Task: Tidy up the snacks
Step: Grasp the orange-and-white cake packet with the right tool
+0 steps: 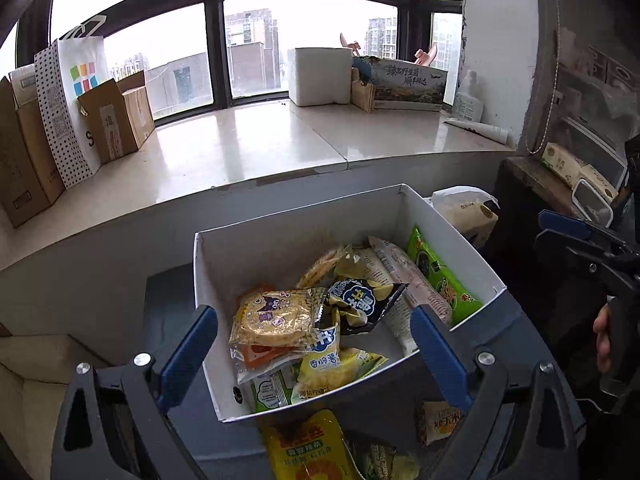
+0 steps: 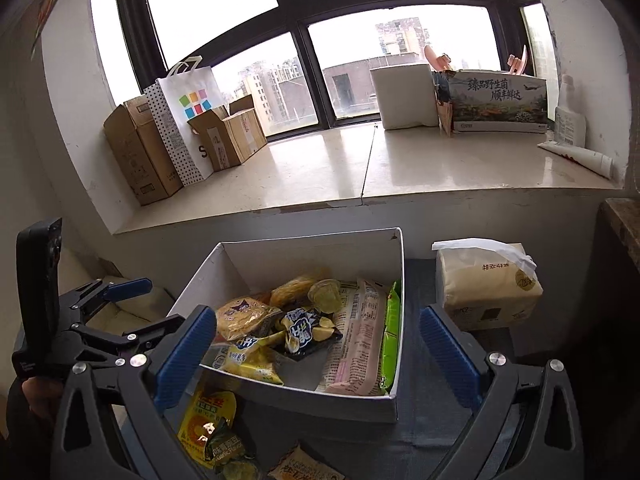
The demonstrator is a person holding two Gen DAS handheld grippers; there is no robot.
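The white cardboard box, open-topped and stiff-walled, sits on the grey cloth-covered desk below the window sill, serving as the collecting bin. Inside it, crinkly foil and plastic snack packets lie heaped, a long pink pack and a green one along its right wall. Just in front of the box, a yellow pouch and smaller packets wait unsorted. Both the left gripper and right gripper hang over the box's near edge, jaws wide apart, holding nothing.
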